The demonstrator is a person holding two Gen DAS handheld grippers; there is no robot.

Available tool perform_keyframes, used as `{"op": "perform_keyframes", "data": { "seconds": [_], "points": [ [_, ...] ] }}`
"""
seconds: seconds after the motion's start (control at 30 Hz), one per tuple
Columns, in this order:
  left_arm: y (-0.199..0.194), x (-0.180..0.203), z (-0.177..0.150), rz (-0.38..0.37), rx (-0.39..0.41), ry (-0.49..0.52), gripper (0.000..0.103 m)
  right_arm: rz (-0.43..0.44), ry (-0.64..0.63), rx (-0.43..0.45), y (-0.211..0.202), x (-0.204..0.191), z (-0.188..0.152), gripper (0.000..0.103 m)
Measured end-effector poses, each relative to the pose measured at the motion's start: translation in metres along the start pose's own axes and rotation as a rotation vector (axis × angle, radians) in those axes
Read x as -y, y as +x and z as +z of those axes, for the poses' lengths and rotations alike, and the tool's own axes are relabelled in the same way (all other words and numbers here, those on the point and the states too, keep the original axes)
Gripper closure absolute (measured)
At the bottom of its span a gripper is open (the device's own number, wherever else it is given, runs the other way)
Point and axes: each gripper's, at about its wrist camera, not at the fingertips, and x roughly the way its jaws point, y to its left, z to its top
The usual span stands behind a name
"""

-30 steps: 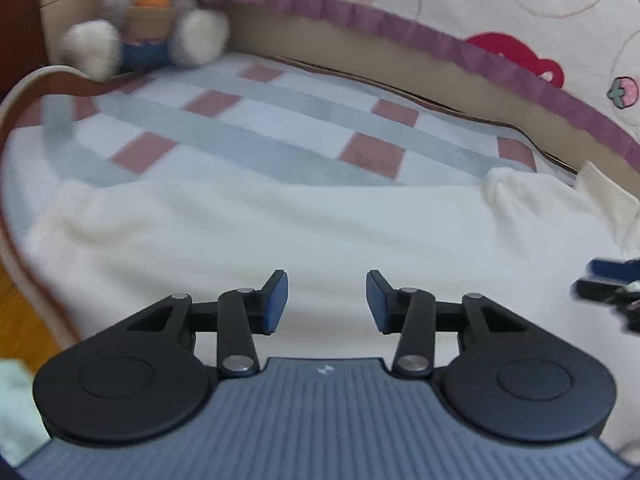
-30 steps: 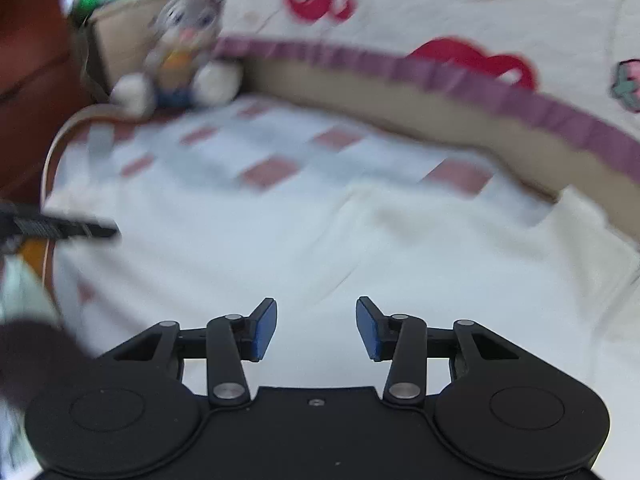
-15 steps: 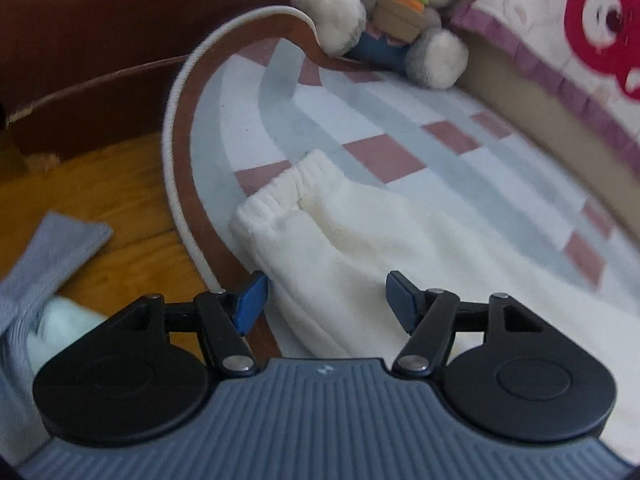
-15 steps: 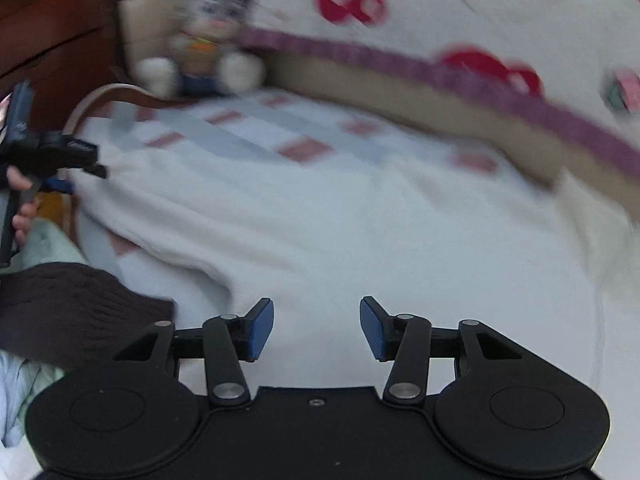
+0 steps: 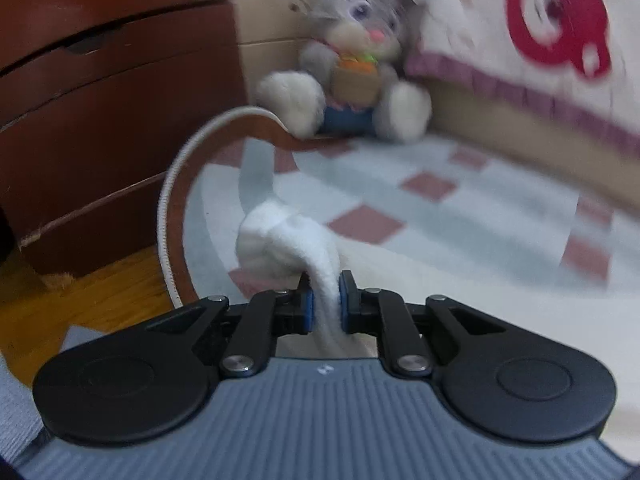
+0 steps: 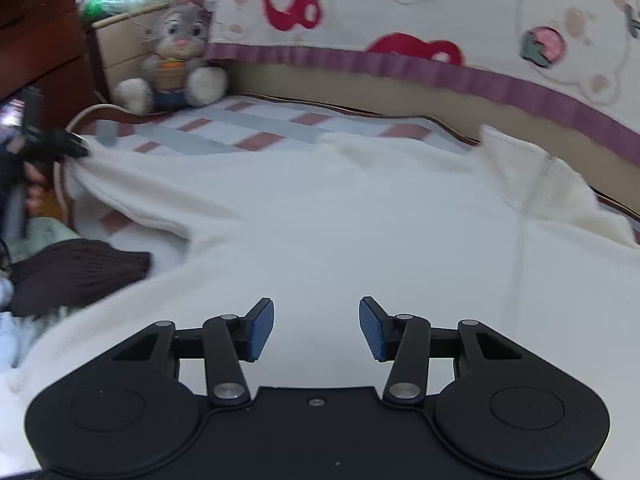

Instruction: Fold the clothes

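A cream fleece garment point(image 6: 340, 220) lies spread over a checked mat point(image 5: 440, 216). In the left wrist view my left gripper point(image 5: 325, 296) has its jaws closing, and the blue pads press on the garment's bunched sleeve cuff point(image 5: 276, 240), which rises off the mat's left edge. The right wrist view shows that same left gripper point(image 6: 78, 148) at the far left, pinching the sleeve end. My right gripper point(image 6: 317, 320) hovers open over the garment's body, nothing between its fingers. The other sleeve point(image 6: 532, 172) lies crumpled at the far right.
A grey plush rabbit point(image 5: 352, 72) sits at the mat's far corner against a printed quilt point(image 6: 440, 8). Dark wooden drawers point(image 5: 100, 100) and wood floor point(image 5: 80, 300) lie left of the mat. A person's dark knit sleeve point(image 6: 76, 272) is at lower left.
My left gripper swung left to the sleeve cuff at the mat's edge, then shut on it and lifted it. My right gripper drifted over the garment's body, still open.
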Motion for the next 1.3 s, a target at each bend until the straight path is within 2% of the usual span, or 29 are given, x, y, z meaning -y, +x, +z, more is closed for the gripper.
{"op": "perform_keyframes", "data": {
  "seconds": [0.07, 0.2, 0.27, 0.33, 0.47, 0.6, 0.63, 0.7, 0.8, 0.83, 0.9, 0.97, 1.03, 1.1, 1.13, 1.17, 1.2, 1.27, 1.3],
  "points": [
    [-0.004, -0.008, 0.004, 0.036, 0.019, 0.007, 0.093, -0.010, 0.004, 0.008, -0.006, 0.006, -0.001, 0.051],
    [-0.011, -0.017, 0.005, 0.053, -0.011, -0.051, 0.095, -0.005, 0.038, 0.013, -0.015, 0.020, -0.003, 0.051],
    [-0.022, -0.008, 0.007, 0.027, 0.026, -0.055, 0.095, 0.008, 0.106, 0.004, -0.017, 0.031, -0.003, 0.051],
    [-0.042, 0.010, 0.008, -0.037, 0.087, -0.029, 0.095, 0.015, 0.174, -0.002, -0.019, 0.043, -0.001, 0.050],
    [-0.096, 0.071, 0.011, -0.245, 0.190, 0.080, 0.094, 0.039, 0.255, -0.009, -0.024, 0.064, -0.001, 0.050],
    [-0.151, 0.136, 0.002, -0.513, 0.211, 0.162, 0.094, 0.011, 0.290, -0.016, -0.022, 0.076, -0.006, 0.050],
    [-0.162, 0.151, 0.001, -0.589, 0.201, 0.176, 0.094, 0.008, 0.303, -0.021, -0.021, 0.079, -0.008, 0.050],
    [-0.177, 0.186, -0.002, -0.776, 0.122, 0.202, 0.094, 0.008, 0.337, -0.036, -0.019, 0.084, -0.010, 0.050],
    [-0.185, 0.235, -0.016, -0.961, -0.001, 0.252, 0.094, 0.060, 0.471, -0.063, -0.019, 0.099, -0.013, 0.050],
    [-0.186, 0.251, -0.024, -1.001, -0.041, 0.267, 0.094, 0.085, 0.519, -0.067, -0.020, 0.105, -0.015, 0.050],
    [-0.186, 0.275, -0.047, -1.009, -0.108, 0.298, 0.094, 0.102, 0.591, -0.070, -0.025, 0.116, -0.021, 0.050],
    [-0.183, 0.283, -0.064, -1.000, -0.164, 0.311, 0.094, 0.067, 0.615, -0.105, -0.028, 0.123, -0.026, 0.050],
    [-0.180, 0.287, -0.080, -0.989, -0.219, 0.319, 0.094, 0.011, 0.579, -0.128, -0.034, 0.124, -0.029, 0.050],
    [-0.176, 0.292, -0.095, -0.978, -0.274, 0.328, 0.093, -0.010, 0.543, -0.123, -0.039, 0.123, -0.034, 0.050],
    [-0.175, 0.298, -0.103, -0.968, -0.316, 0.378, 0.085, -0.001, 0.551, -0.120, -0.040, 0.125, -0.037, 0.050],
    [-0.174, 0.305, -0.109, -0.955, -0.367, 0.454, 0.072, 0.018, 0.579, -0.118, -0.039, 0.128, -0.039, 0.050],
    [-0.174, 0.310, -0.115, -0.931, -0.386, 0.525, 0.071, 0.040, 0.618, -0.115, -0.036, 0.132, -0.043, 0.050],
    [-0.182, 0.310, -0.122, -0.908, -0.354, 0.638, 0.070, 0.077, 0.693, -0.115, -0.032, 0.138, -0.048, 0.050],
    [-0.187, 0.305, -0.123, -0.920, -0.333, 0.662, 0.069, 0.100, 0.722, -0.111, -0.032, 0.140, -0.049, 0.050]
  ]
}}
